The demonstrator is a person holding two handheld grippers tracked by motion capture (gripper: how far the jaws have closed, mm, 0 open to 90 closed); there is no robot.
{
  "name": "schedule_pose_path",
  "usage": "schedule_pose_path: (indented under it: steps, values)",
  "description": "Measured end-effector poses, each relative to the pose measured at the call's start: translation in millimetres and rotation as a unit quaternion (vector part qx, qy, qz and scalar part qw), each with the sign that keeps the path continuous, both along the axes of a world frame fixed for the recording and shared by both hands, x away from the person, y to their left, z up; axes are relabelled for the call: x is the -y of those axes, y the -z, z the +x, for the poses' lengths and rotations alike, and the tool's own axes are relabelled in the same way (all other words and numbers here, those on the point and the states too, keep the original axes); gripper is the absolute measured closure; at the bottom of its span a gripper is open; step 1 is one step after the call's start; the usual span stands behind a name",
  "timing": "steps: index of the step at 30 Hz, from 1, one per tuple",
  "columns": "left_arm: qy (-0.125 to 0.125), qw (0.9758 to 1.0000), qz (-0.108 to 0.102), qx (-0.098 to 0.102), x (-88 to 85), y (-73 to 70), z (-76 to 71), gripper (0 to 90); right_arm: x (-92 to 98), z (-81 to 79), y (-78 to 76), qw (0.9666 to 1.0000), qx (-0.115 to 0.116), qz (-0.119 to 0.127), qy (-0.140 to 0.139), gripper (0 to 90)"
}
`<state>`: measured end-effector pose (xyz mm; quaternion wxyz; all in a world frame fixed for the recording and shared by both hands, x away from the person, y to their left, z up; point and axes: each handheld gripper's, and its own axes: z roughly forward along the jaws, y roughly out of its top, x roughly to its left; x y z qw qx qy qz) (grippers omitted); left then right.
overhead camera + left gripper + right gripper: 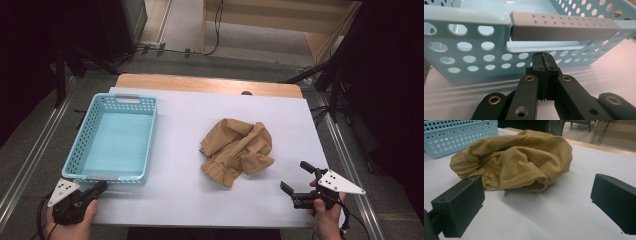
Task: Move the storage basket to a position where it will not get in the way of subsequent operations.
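A crumpled tan cloth (237, 149) lies on the white table, right of centre; the right gripper view has the cloth (519, 162) close ahead. My right gripper (296, 176) is open just to the cloth's near right, nothing between its jaws (536, 207). A light blue perforated basket (116, 137) stands empty at the left. My left gripper (100, 188) is shut and empty, its tip just short of the basket's near wall. In the left gripper view the shut gripper (544, 58) points just below the basket's grey handle (564, 27).
The white sheet (180, 165) covers a wooden table (200, 82) whose far edge shows bare. Floor rails run along both sides, and cables lie on the floor beyond. Open table surface lies between basket and cloth.
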<state>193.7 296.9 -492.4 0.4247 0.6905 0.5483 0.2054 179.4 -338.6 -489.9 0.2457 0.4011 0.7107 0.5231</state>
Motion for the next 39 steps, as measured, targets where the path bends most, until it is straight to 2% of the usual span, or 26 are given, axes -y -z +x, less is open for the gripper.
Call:
schedule_pose_path:
  steps: [3,5,7,24,35,39]
  values:
    - [-0.002,1.0,-0.007,0.002,-0.3,-1.2,1.4,89.9,-0.1,0.1,-0.1,1.0,0.0,-0.001,0.0,0.0]
    - [0.0,1.0,-0.002,-0.002,-0.1,-1.9,2.6,89.9,-0.6,0.4,0.1,1.0,-0.001,-0.001,0.0,0.0]
    - [-0.001,1.0,-0.008,-0.003,-0.6,-1.7,4.2,89.9,-1.3,1.2,1.0,1.0,-0.002,-0.002,-0.001,0.0]
    - [0.004,0.9999,-0.014,-0.01,6.4,-2.3,23.5,89.9,2.4,0.6,-0.1,1.0,0.0,0.005,0.002,0.0]
    - [0.003,0.9997,-0.023,-0.007,9.8,-0.8,27.3,89.4,2.2,0.8,0.1,1.0,-0.001,0.004,0.002,0.0]
    - [0.008,0.9997,-0.024,0.004,11.1,-1.8,20.8,81.1,2.1,1.2,0.4,1.0,-0.001,0.004,0.002,0.0]
